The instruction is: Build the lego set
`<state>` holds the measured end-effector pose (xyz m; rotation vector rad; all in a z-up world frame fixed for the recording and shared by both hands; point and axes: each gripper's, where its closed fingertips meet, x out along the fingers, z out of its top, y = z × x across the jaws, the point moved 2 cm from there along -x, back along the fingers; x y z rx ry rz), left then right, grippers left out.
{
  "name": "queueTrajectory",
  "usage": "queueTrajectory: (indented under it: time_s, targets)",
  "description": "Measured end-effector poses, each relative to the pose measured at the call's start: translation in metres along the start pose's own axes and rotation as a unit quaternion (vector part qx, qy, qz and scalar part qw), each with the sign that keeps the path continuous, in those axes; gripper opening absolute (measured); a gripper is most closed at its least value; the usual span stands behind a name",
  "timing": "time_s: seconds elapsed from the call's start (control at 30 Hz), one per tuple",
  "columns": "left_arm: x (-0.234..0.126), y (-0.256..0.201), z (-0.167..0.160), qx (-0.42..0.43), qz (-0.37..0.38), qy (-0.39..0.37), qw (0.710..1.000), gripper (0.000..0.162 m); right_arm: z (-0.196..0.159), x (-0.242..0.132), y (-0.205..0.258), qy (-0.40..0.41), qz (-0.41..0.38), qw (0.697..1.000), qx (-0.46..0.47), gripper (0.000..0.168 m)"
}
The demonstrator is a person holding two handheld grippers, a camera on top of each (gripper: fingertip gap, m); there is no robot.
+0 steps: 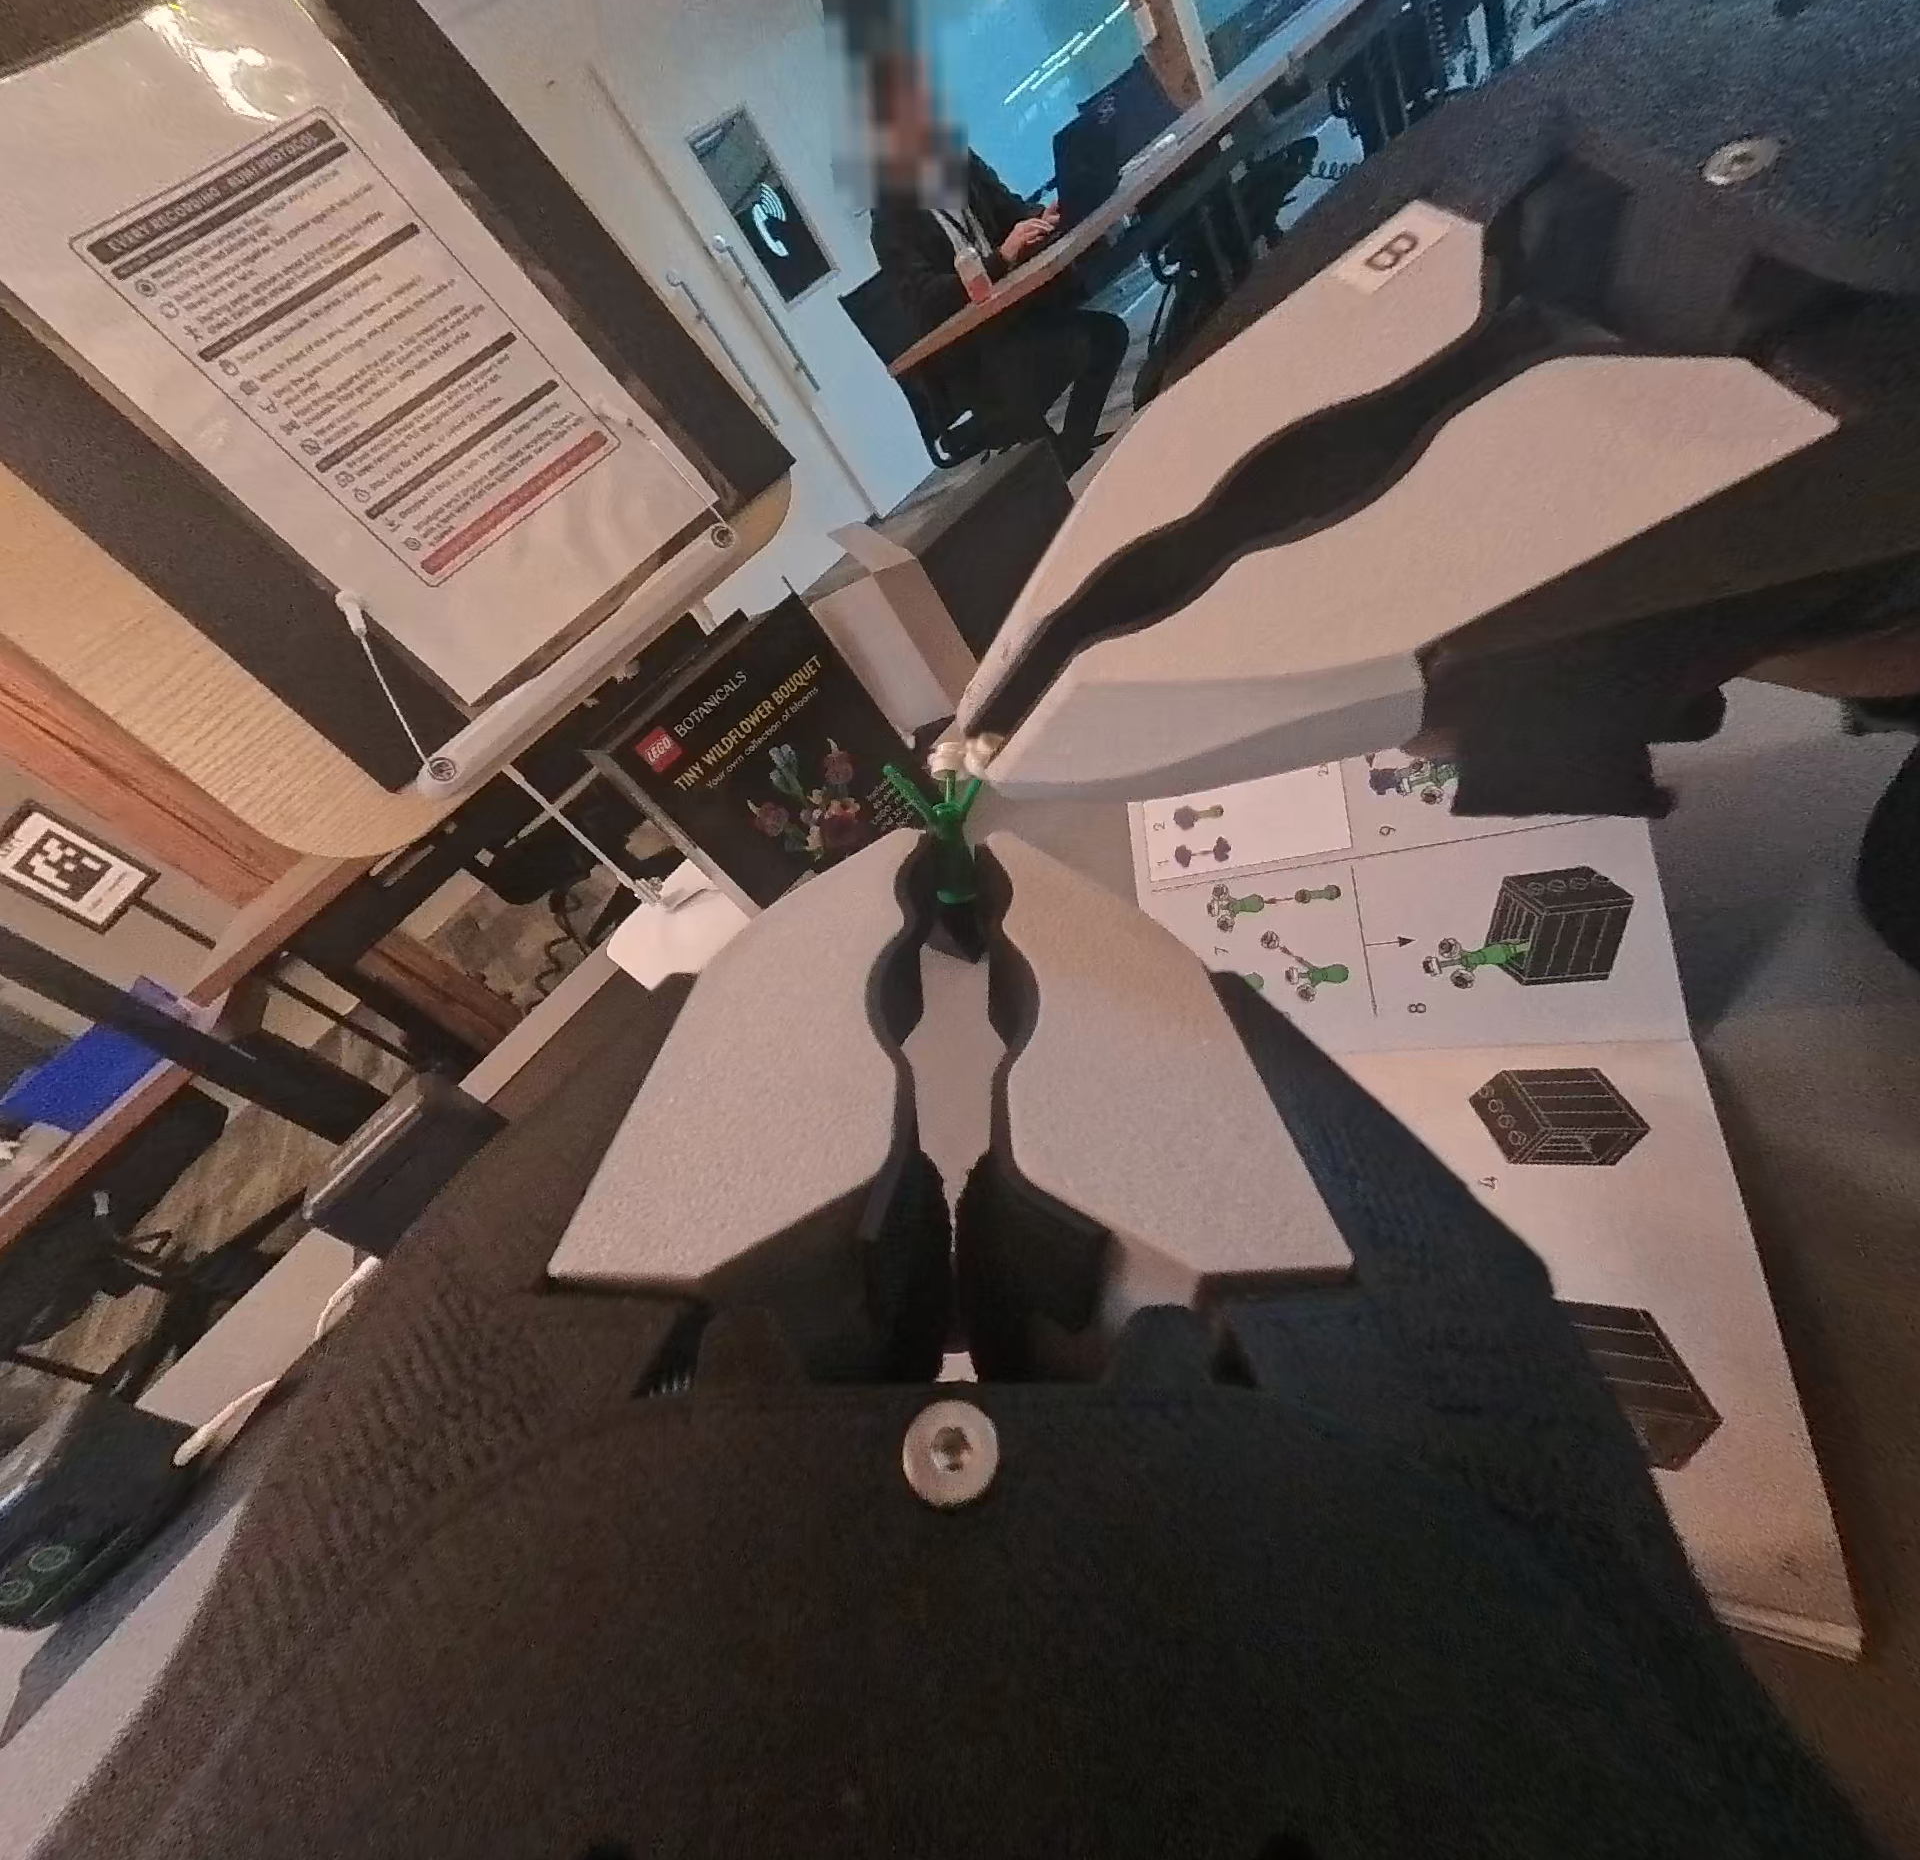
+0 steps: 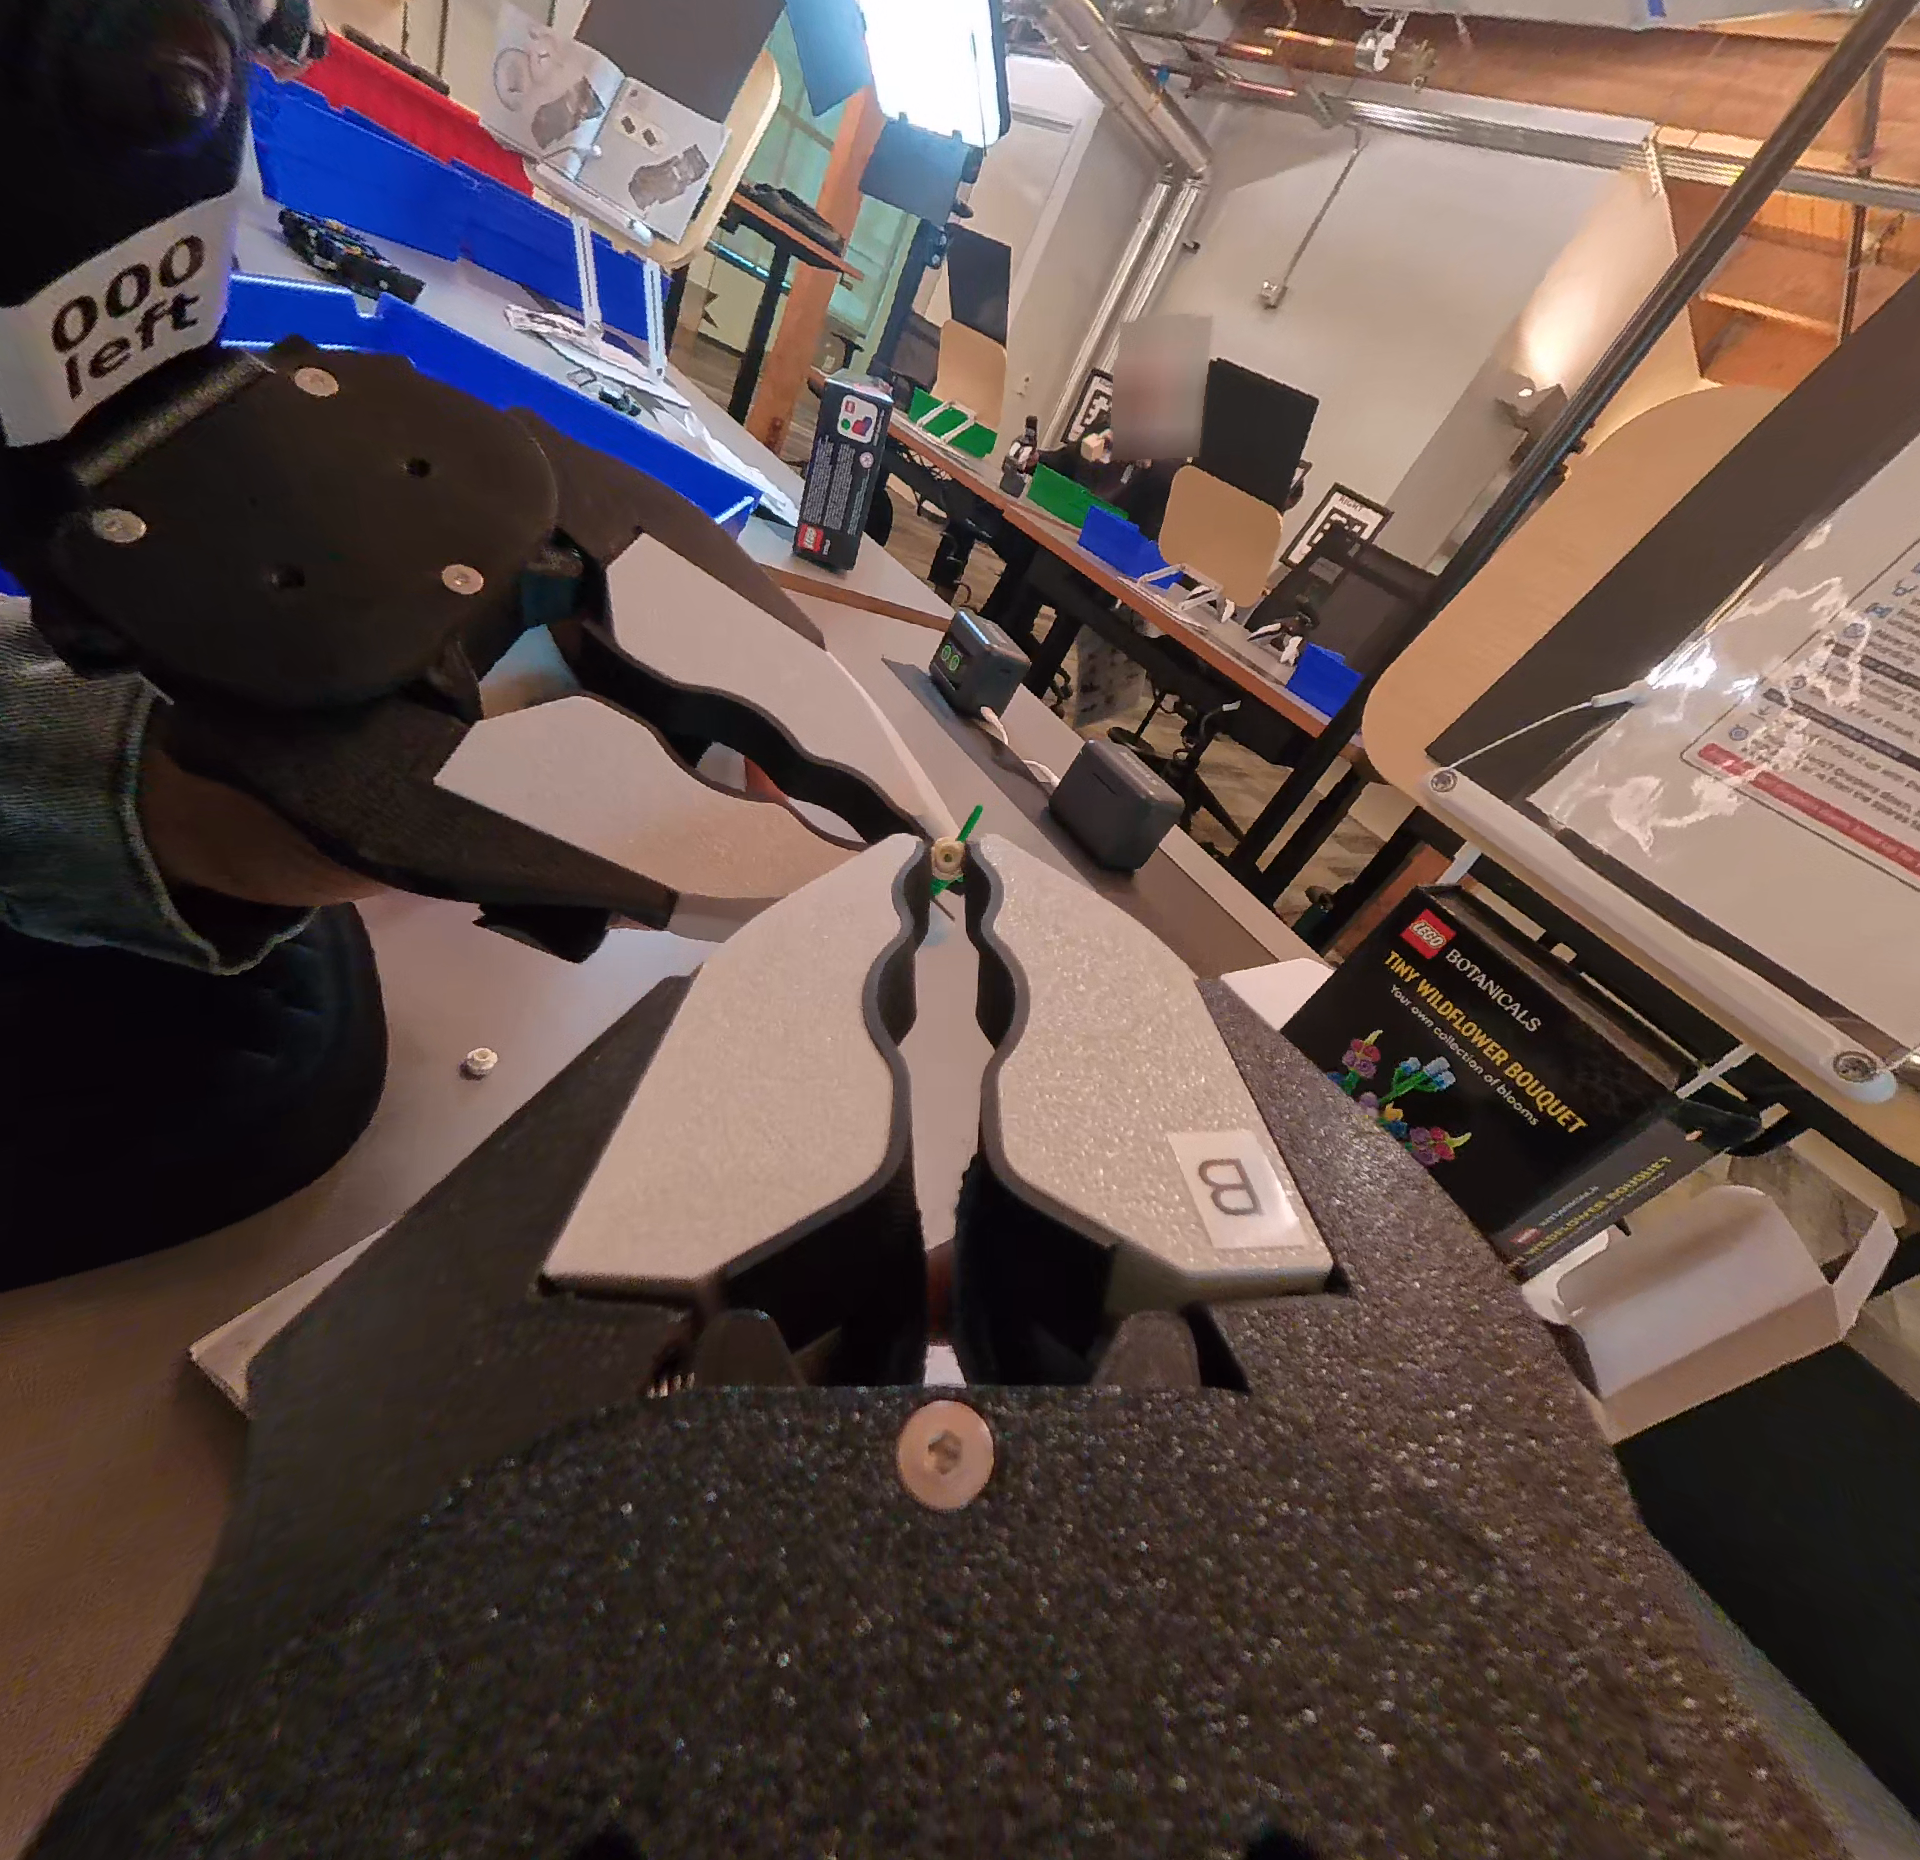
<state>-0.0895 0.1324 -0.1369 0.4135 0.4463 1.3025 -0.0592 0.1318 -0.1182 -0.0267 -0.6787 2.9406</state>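
Note:
A small green branched stem (image 1: 938,811) stands upright, and my left gripper (image 1: 948,860) is shut on its lower end. My right gripper (image 1: 975,763) comes in from the upper right and is shut on a tiny white piece (image 1: 951,758) held at the tip of one branch. In the right wrist view the right gripper (image 2: 945,860) pinches the white piece (image 2: 945,856), with the green stem (image 2: 968,828) poking out behind it. The left gripper (image 2: 902,834) reaches in from the left and meets it tip to tip. Both are held above the table.
An open instruction booklet (image 1: 1455,1031) lies on the grey table (image 2: 914,605), with a black brick block (image 1: 1647,1389) at its edge. The dark set box (image 2: 1475,1062), a white open carton (image 2: 1714,1291), a laminated sheet on a stand (image 1: 343,356) and two grey cases (image 2: 1112,802) stand behind. A loose stud (image 2: 478,1062) lies left. Left and right tips are no more than a few centimetres apart. It is some 35 cm from my left tips to the white open carton (image 2: 1714,1291). It is also in sight in the left wrist view (image 1: 883,637).

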Motion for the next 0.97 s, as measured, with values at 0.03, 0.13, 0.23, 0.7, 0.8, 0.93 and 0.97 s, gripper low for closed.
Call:
queueTrajectory:
  time_s: [0.03,0.13,0.23,0.7,0.8,0.93,0.97]
  targets:
    - [0.0002,-0.0004,0.0,0.001,-0.001,0.0,1.0,0.007,-0.0001,0.0,0.0003,0.0,0.002,1.0,0.002,0.006]
    - [0.0004,-0.0002,-0.0006,-0.003,-0.002,0.0,1.0,0.007,-0.0009,0.0003,-0.0001,0.002,-0.001,1.0,0.0,0.006]
    - [0.0008,0.0001,-0.0015,0.001,-0.001,0.003,1.0,0.007,-0.0021,0.0006,-0.0005,0.006,-0.003,1.0,-0.003,0.006]
    - [0.0022,0.0003,-0.0044,0.004,-0.002,0.008,1.0,0.007,-0.0068,0.0021,-0.0016,0.016,0.001,1.0,0.014,0.006]
    - [0.0023,-0.0001,-0.0041,0.003,-0.004,0.007,1.0,0.006,-0.006,0.0021,-0.0008,0.013,0.003,1.0,0.013,0.006]
    - [0.0032,-0.0003,-0.0062,0.001,-0.007,0.011,1.0,0.006,-0.0081,0.0029,-0.0008,0.018,0.008,1.0,0.02,0.006]
    - [0.0034,-0.0002,-0.0063,0.001,-0.007,0.012,1.0,0.007,-0.0082,0.0031,-0.0007,0.018,0.009,1.0,0.021,0.006]
